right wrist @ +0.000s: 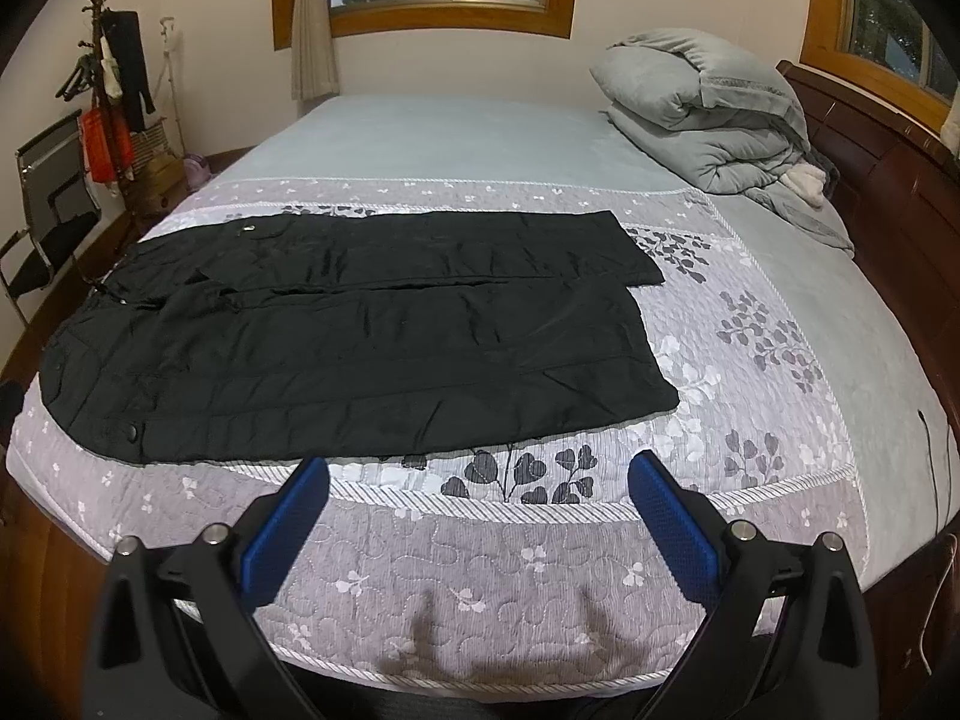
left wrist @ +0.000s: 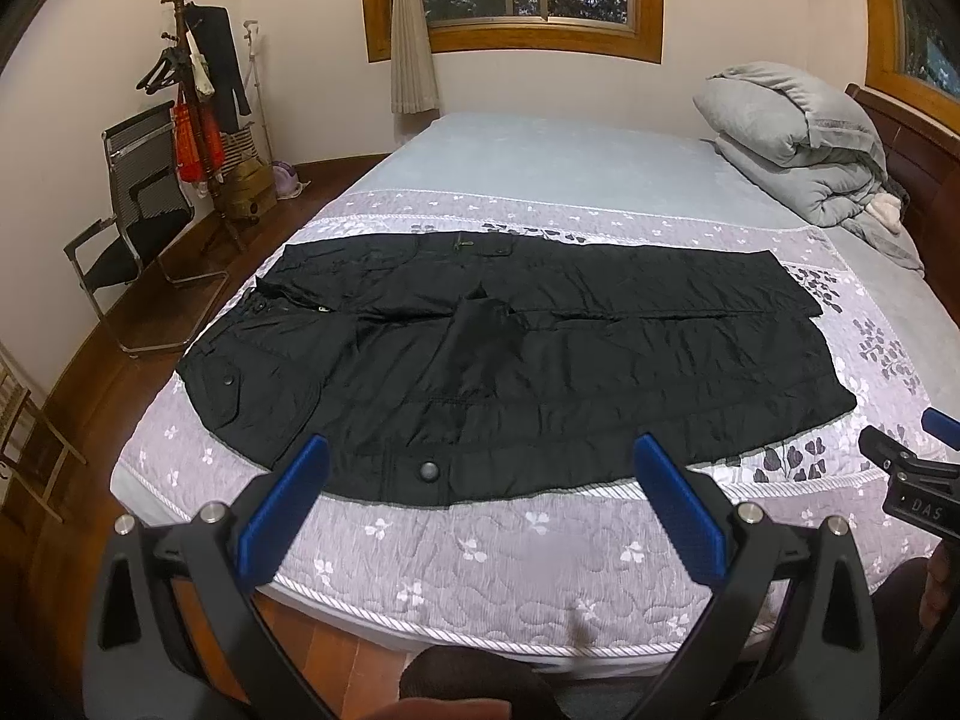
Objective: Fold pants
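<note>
Looking along the left gripper [left wrist: 480, 468], its blue fingers stand spread and empty at 6 o'clock, just short of the black pants [left wrist: 510, 360] lying flat on the bed [left wrist: 480, 570]; waistband toward 9, cuffs toward 3, long axis crosswise. The right gripper [left wrist: 912, 456] peeks in at 3 o'clock.

From the right wrist, that gripper [right wrist: 480, 474] is likewise spread and empty, the pants [right wrist: 360, 336] at 11 o'clock, cuffs nearest. So left likely suits the waist, right the cuffs.

Black pants [right wrist: 360, 336] flat on the quilted bedspread [right wrist: 750, 360], wide-open right tool [right wrist: 478, 480] just short of them.
</note>
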`<state>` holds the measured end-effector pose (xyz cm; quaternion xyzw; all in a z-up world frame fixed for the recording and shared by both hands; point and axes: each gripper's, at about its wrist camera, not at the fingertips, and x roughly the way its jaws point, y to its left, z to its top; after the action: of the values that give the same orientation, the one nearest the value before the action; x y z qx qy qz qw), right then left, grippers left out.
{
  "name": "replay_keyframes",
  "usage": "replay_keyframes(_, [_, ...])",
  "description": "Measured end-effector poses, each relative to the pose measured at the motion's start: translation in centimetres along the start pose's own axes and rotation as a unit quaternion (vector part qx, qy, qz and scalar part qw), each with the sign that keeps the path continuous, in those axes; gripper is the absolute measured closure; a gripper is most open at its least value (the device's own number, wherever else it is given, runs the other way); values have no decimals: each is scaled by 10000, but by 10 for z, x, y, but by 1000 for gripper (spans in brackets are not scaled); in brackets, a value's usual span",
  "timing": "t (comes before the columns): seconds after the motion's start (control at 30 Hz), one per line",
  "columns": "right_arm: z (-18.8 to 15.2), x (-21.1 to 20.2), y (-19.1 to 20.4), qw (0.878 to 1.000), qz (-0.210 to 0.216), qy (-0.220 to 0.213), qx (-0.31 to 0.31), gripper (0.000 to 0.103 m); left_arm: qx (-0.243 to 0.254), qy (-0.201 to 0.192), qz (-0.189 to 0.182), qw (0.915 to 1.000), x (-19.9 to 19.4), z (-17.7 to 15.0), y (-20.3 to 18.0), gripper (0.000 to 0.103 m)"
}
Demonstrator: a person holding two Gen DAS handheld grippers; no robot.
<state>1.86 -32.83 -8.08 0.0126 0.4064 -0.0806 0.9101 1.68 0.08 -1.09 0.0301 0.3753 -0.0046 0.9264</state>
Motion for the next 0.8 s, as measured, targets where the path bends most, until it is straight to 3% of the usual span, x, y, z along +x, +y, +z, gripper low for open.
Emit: replay_keyframes(0.8, [3, 1, -3, 10000, -56, 13, 7, 3, 76, 59, -2, 10000, 4, 0, -2, 2])
